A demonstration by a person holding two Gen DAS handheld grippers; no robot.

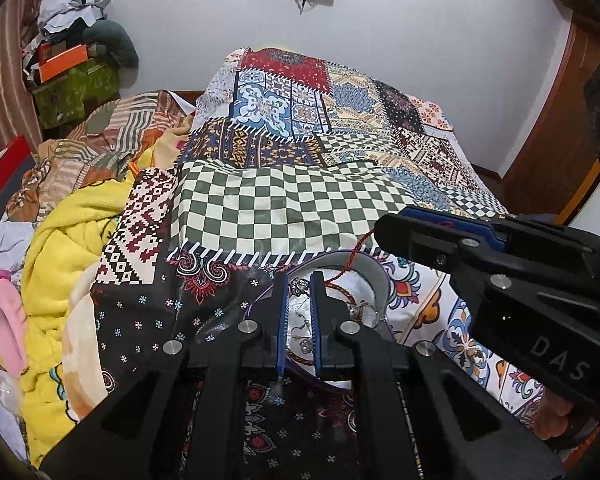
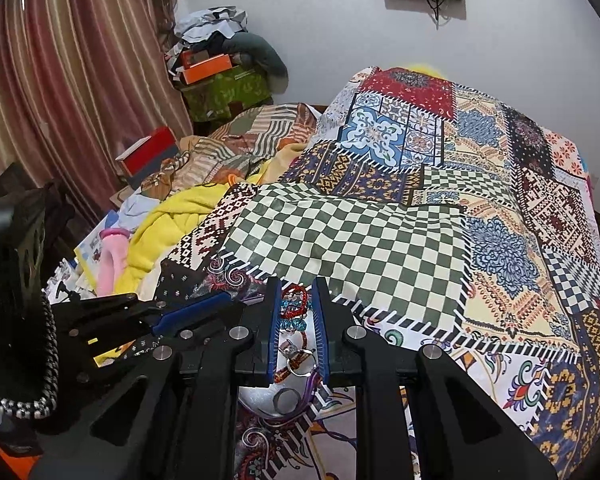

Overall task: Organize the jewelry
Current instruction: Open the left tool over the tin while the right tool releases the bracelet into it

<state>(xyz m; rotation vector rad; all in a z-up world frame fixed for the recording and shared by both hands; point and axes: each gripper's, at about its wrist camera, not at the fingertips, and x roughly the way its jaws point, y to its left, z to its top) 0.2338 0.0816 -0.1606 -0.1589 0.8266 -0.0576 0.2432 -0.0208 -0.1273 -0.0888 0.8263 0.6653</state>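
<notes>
Low centre of both views, small jewelry tray (image 1: 380, 280) on bed already holds rings and chains; right gripper (image 2: 298, 312) grasping red-and-turquoise beaded bracelet (image 2: 294, 306), left gripper (image 1: 299, 312) released — sorting seemingly midway.

Open quilt (image 2: 360, 240) ahead, checkered patch clear for passage; yellow blanket (image 1: 56, 256) & clutter block left side. Right gripper (image 1: 388, 232) crosses above jewelry tray (image 1: 376, 280), crowding left gripper (image 1: 299, 320) w/ red cord (image 1: 354, 256) strung between
</notes>
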